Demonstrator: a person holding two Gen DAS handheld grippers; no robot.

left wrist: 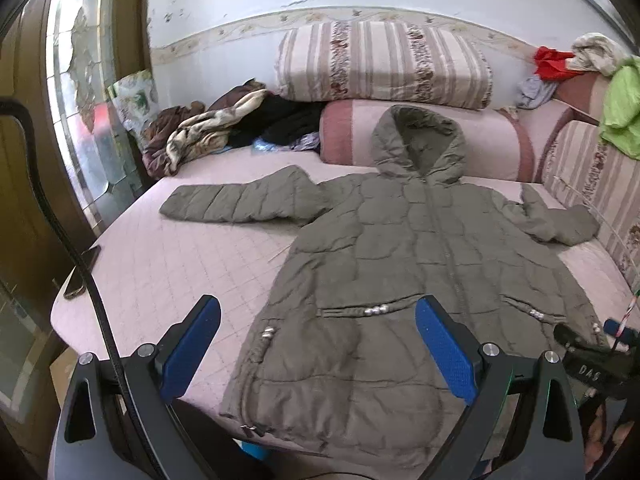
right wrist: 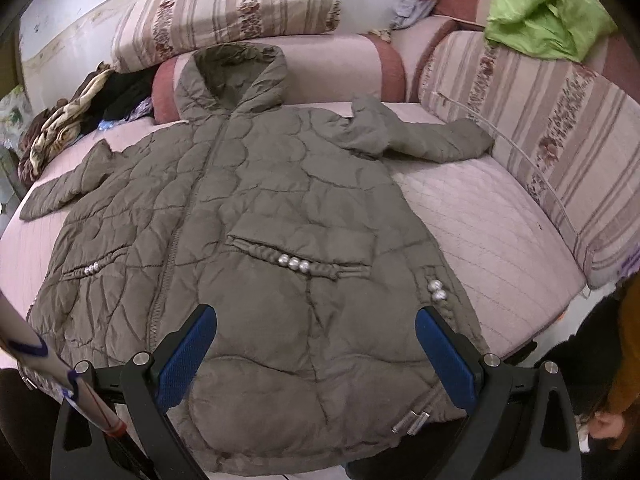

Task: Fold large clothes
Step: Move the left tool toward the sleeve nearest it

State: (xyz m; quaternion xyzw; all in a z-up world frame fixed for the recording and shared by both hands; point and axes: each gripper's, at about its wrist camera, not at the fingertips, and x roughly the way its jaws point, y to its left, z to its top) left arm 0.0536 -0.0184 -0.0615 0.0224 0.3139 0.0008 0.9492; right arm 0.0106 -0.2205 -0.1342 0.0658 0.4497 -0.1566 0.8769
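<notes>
Coat (left wrist: 400,272) lying flat on bed (left wrist: 168,264), hood toward pillows. Left gripper (left wrist: 318,344) and right gripper (right wrist: 316,344) hovering over hem, both spread wide, grasping nothing. Advice: pinching sleeve cuff first, folding inward.

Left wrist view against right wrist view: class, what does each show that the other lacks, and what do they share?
Only the left wrist view shows the phone at the bed's edge and the wooden door frame. Only the right wrist view shows the silver zip pulls at the hem. Both share the olive hooded coat spread front-up on the pink bed, with the open left tool and right tool above its hem.
</notes>
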